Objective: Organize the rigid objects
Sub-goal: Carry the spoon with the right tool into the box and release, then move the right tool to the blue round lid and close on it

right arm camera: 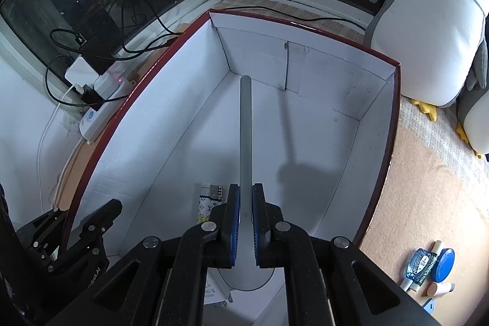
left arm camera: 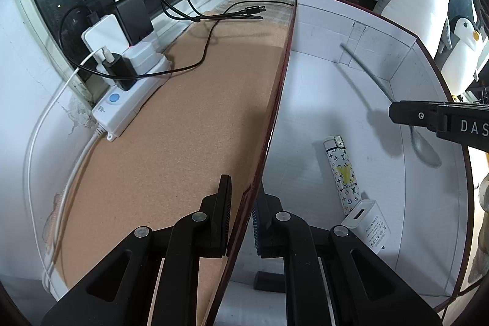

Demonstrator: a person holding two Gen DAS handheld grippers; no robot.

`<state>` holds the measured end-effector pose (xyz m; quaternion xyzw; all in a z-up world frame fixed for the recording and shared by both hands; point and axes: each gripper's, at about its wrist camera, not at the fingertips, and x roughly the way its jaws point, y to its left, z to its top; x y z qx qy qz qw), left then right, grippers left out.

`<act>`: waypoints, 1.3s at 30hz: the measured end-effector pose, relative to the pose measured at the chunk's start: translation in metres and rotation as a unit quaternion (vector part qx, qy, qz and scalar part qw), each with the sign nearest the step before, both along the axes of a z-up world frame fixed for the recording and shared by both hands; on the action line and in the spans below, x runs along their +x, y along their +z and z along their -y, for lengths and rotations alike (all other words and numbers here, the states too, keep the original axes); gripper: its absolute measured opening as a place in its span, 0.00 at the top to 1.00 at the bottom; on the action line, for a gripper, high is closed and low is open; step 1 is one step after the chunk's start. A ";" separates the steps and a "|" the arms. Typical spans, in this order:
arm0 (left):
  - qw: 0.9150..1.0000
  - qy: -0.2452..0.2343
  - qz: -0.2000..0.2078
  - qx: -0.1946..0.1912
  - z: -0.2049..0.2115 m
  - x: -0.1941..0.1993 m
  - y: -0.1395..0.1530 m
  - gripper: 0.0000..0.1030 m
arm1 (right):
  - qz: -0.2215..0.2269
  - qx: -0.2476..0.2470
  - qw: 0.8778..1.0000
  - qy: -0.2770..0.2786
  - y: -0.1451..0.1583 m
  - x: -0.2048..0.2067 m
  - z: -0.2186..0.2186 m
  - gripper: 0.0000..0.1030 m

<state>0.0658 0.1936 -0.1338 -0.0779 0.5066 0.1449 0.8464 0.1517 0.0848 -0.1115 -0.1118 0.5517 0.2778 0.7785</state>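
Nearest the right wrist camera, the right gripper (right arm camera: 244, 222) has its jaws closed on the neck of a grey spoon (right arm camera: 245, 124), whose handle points toward the far wall of the white-lined cardboard box (right arm camera: 321, 45) and whose bowl hangs low over the box floor. Clamped on the box's left wall, the left gripper (left arm camera: 241, 219) steadies it. A patterned lighter (left arm camera: 342, 170) and a white USB adapter (left arm camera: 371, 226) already lie near the box's front edge. Placing the spoon looks in hand; next, the jaws need to open to release it.
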 end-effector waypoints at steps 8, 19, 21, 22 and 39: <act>1.000 -0.002 -0.001 0.004 0.001 0.000 0.000 0.89 | 0.027 0.041 0.999 -0.008 0.021 -0.007 0.010 0.63; 1.000 -0.003 -0.005 0.015 0.002 -0.001 0.000 0.89 | 0.071 0.158 0.984 -0.051 0.066 -0.034 0.088 0.32; 1.000 -0.003 -0.006 0.017 0.003 0.000 0.000 0.89 | 0.072 0.171 0.981 -0.064 0.069 -0.037 0.113 0.27; 1.000 -0.003 -0.007 0.019 0.003 0.000 0.000 0.89 | 0.072 0.173 0.980 -0.071 0.069 -0.040 0.126 0.27; 0.999 -0.002 -0.017 0.037 0.008 0.000 0.001 0.88 | 0.071 0.036 0.984 -0.161 0.025 -0.061 0.291 0.27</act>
